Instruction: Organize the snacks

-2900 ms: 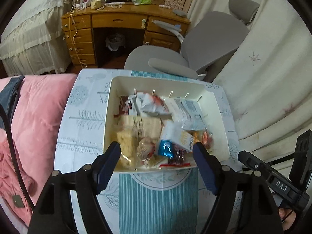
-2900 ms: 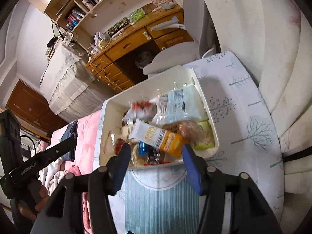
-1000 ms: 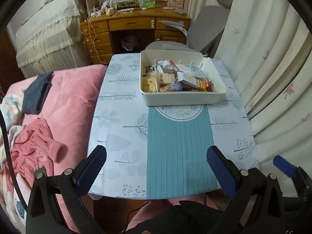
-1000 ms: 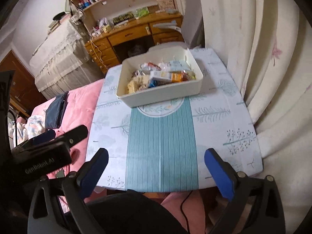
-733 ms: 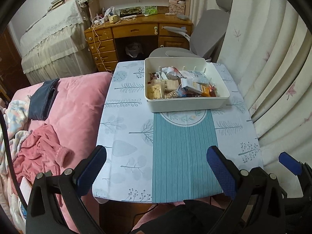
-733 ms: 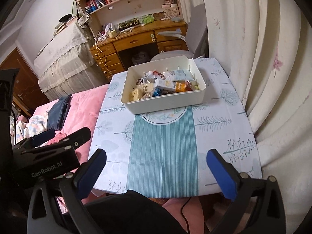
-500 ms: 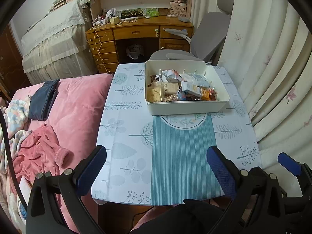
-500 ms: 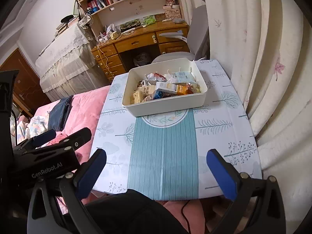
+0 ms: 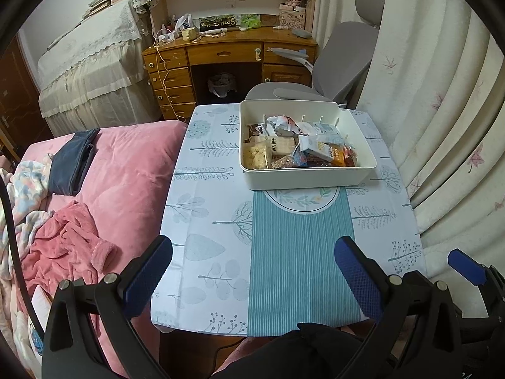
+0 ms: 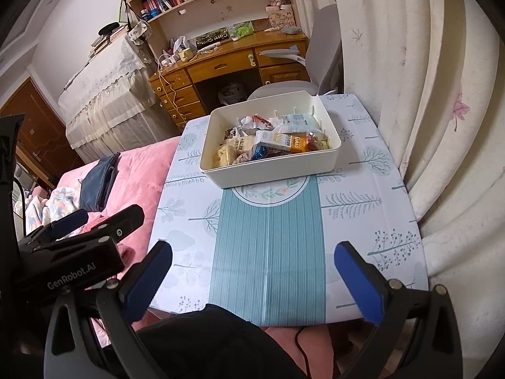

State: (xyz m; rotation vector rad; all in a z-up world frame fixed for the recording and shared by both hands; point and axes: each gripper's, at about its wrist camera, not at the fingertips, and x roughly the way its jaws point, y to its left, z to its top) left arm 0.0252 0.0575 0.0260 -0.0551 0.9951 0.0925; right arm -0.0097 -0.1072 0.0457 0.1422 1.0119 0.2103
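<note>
A white bin [image 9: 309, 178] [image 10: 277, 170] sits at the far end of a small table [image 9: 214, 221] [image 10: 363, 221] covered in a tree-print cloth with a teal stripe. Several wrapped snacks [image 9: 300, 148] [image 10: 271, 143] fill the bin, among them a white and orange packet [image 9: 322, 150] [image 10: 284, 140]. My left gripper [image 9: 252, 252] hangs open over the table's near edge, with nothing between its blue pads. My right gripper [image 10: 252, 255] is open too, held just as far back from the bin. The left gripper's body [image 10: 69, 252] shows at the left of the right wrist view.
A pink bed [image 9: 126, 170] with clothes borders the table's left side. Curtains [image 9: 442, 110] hang along the right. A grey office chair [image 9: 334, 72] and a wooden desk [image 9: 227, 53] stand beyond the bin. A dark-clothed knee [image 10: 205, 341] lies below the near edge.
Both grippers have pulled back from just above the bin to the table's near edge and have opened wider. The bin and snacks have stayed in place.
</note>
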